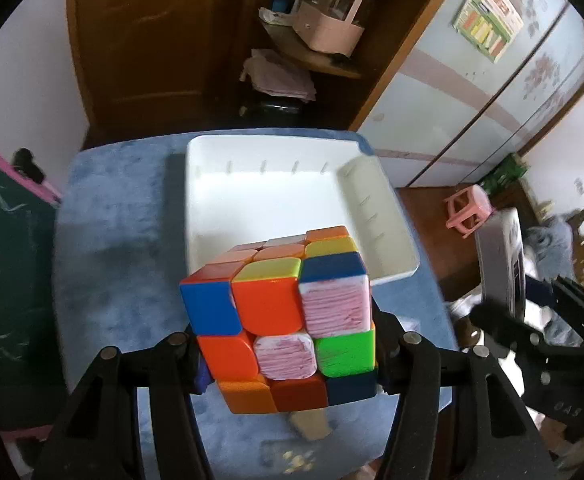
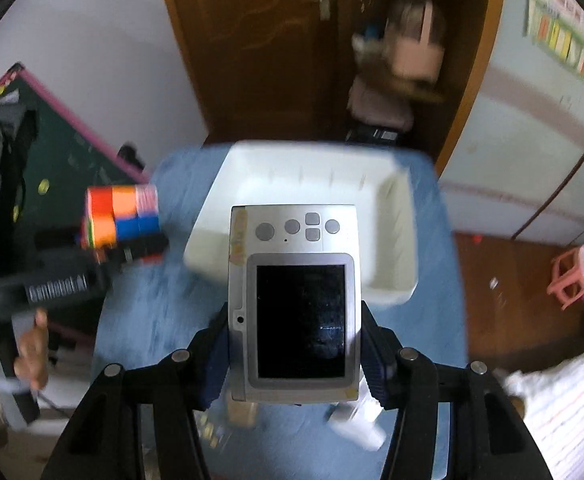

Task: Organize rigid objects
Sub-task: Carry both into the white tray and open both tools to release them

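Right wrist view: hand (image 2: 31, 354), blurred, seemingly grips left gripper (image 2: 131, 252) handle.

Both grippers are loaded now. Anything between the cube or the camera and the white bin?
Nothing visible. The puzzle cube and the silver camera hang above the blue cloth, and the white bin ahead looks empty.

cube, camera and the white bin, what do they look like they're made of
Cube: glossy hard plastic tiles; two pale tiles look scuffed pink. Camera: matte silver casing, metal or painted plastic, unclear which, with a glassy dark screen. White bin: smooth moulded plastic, slightly shiny, with ribs moulded on its inner walls.
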A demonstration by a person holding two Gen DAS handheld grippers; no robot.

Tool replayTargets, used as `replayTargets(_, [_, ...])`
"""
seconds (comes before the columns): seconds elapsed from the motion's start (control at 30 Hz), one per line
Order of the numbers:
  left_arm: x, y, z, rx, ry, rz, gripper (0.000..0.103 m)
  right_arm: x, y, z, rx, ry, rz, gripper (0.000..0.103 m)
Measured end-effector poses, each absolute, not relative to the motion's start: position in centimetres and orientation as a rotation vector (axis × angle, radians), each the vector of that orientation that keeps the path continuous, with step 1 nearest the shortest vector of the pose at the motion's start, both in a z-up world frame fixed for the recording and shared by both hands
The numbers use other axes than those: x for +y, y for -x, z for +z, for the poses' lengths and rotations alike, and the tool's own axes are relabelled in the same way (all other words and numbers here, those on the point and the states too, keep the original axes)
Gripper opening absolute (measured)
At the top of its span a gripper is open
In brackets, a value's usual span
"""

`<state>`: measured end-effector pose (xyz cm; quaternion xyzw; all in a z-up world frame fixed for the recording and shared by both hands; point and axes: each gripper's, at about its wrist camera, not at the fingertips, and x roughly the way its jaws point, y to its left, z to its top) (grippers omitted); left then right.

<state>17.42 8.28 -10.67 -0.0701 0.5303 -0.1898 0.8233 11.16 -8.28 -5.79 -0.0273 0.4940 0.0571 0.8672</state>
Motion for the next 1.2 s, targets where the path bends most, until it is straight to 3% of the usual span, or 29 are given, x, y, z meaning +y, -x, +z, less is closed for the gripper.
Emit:
replayTargets(0.13, [6.1, -20.9, -12.4, 1.100, 0.104, -0.340, 0.062, -9.4, -16.6, -7.5, 1.043, 0.046, 0.062, 0.057])
replayTargets(0.3, [3.6, -24.2, -17.2, 1.189, 0.093, -0.268, 0.062, -12.5, -22.7, -14.3, 1.176, -0.022, -0.011, 0.057])
replayTargets(0.47, [2.7, -26.4, -23.0, 1.283, 0.034, -0.191, 0.062, -14.4, -24.2, -22.6, 1.313, -0.024, -0.066, 0.057])
replayTargets(0.63, [2.3, -26.9, -25.7, 1.310, 0.002, -0.167, 0.062, -14.6, -25.9, -26.4, 1.392, -0.067, -0.067, 0.057])
replayTargets(0.7, [2.2, -27.1, -26.0, 1.316, -0.012, -0.156, 0.065, -14.3, -26.2, -27.2, 1.425, -0.082, -0.060, 0.057])
replayTargets(0.77, [2.0, -27.1, -25.7, 1.318, 0.005, -0.217, 0.082, -14.2, -26.9, -28.4, 1.462, -0.084, -0.052, 0.057])
replayTargets(0.9, [1.9, -26.9, -24.3, 1.303, 0.030, -0.285, 0.087, -13.2, -26.5, -27.6, 1.438, -0.070, -0.034, 0.069])
replayTargets(1.2, [3.5, -24.7, -18.1, 1.216, 0.073, -0.273, 0.087, -12.1, -23.4, -20.8, 1.313, -0.047, 0.015, 0.075])
